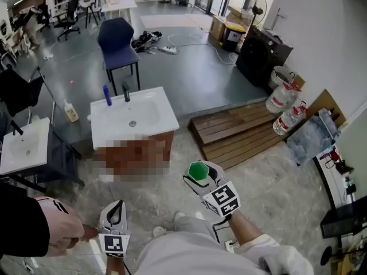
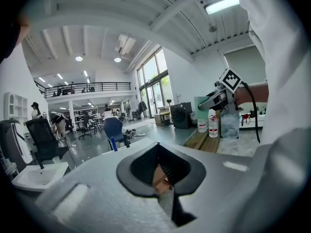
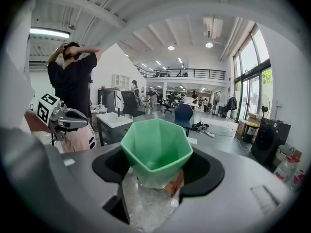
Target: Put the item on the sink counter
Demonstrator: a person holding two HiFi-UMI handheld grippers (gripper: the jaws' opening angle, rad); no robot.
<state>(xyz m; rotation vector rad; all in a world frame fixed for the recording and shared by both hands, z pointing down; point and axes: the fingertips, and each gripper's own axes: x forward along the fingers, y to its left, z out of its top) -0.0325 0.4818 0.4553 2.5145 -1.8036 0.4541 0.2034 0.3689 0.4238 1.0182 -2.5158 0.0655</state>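
A green faceted cup [image 1: 198,169] sits between the jaws of my right gripper [image 1: 202,181], held low in front of me above the floor. The right gripper view shows the cup [image 3: 155,149] upright with the jaws shut on its base. My left gripper [image 1: 114,212] hangs lower left, shut with nothing in it. The white sink counter [image 1: 157,116] stands ahead of both grippers, with a black tap [image 1: 125,90] and a blue bottle [image 1: 107,95] at its back edge. It also shows small in the right gripper view as a white sink top [image 3: 116,121].
A second white sink [image 1: 23,145] stands at the left. A person's hand and dark sleeve [image 1: 54,228] are beside my left gripper. A blue chair [image 1: 117,42] is behind the sink, a wooden pallet [image 1: 241,130] and large water bottles [image 1: 284,99] to the right.
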